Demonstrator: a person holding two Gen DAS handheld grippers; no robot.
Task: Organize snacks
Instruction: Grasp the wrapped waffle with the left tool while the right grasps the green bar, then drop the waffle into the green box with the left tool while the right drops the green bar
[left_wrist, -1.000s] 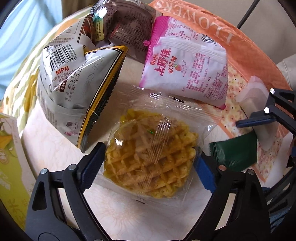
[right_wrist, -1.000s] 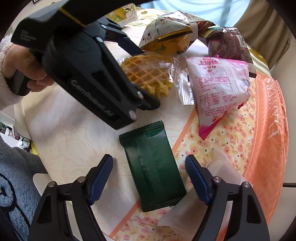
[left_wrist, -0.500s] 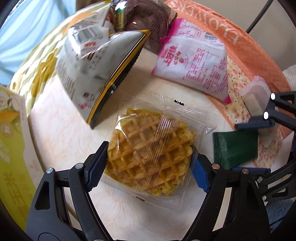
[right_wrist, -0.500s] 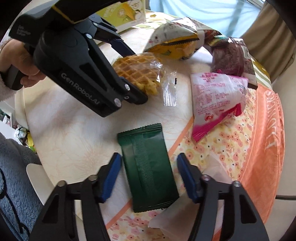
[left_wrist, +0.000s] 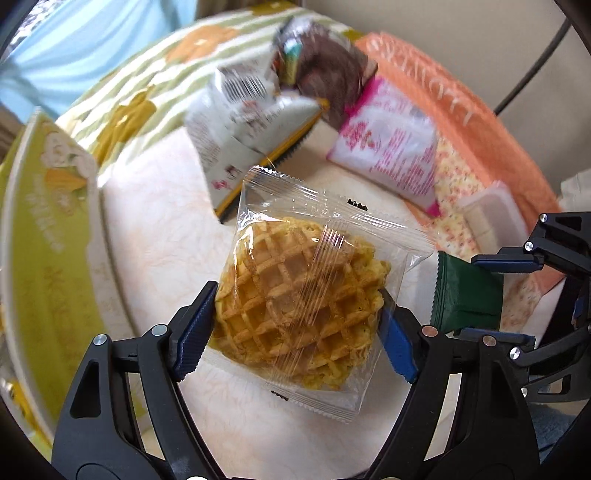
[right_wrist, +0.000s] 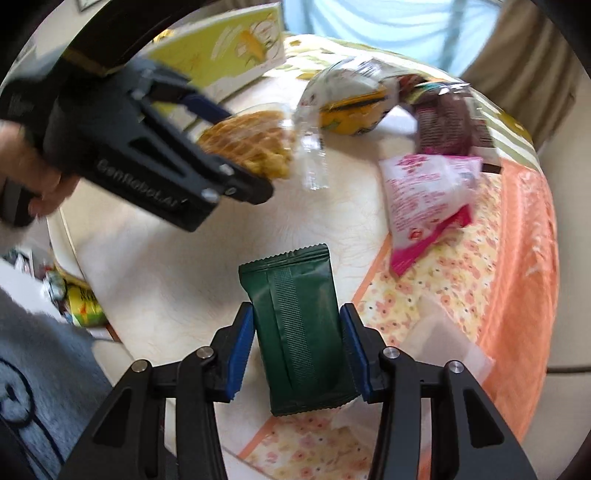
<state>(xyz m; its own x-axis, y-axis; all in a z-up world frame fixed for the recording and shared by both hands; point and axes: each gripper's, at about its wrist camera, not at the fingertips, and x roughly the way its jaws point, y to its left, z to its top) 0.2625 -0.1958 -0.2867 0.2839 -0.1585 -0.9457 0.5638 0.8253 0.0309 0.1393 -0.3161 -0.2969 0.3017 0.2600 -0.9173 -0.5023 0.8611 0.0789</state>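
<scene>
My left gripper (left_wrist: 295, 332) is shut on a clear-wrapped waffle (left_wrist: 303, 295) and holds it lifted above the cream table (left_wrist: 155, 229). In the right wrist view the waffle (right_wrist: 251, 144) hangs from the left gripper (right_wrist: 236, 155) at upper left. My right gripper (right_wrist: 297, 350) is shut on a dark green packet (right_wrist: 299, 332), raised off the table; this packet (left_wrist: 467, 291) shows in the left wrist view between the right gripper's fingers (left_wrist: 506, 265).
A white-and-yellow snack bag (left_wrist: 251, 129), a brown bag (left_wrist: 325, 77) and a pink-and-white bag (left_wrist: 391, 147) lie at the back. A white packet (left_wrist: 491, 214) lies on the orange floral cloth (left_wrist: 480, 122). A green-yellow box (left_wrist: 44, 236) stands at left.
Both grippers have closed on their snacks and lifted them. The left pulled back with the waffle, away from the bags. The right closed on the green packet and raised it.
</scene>
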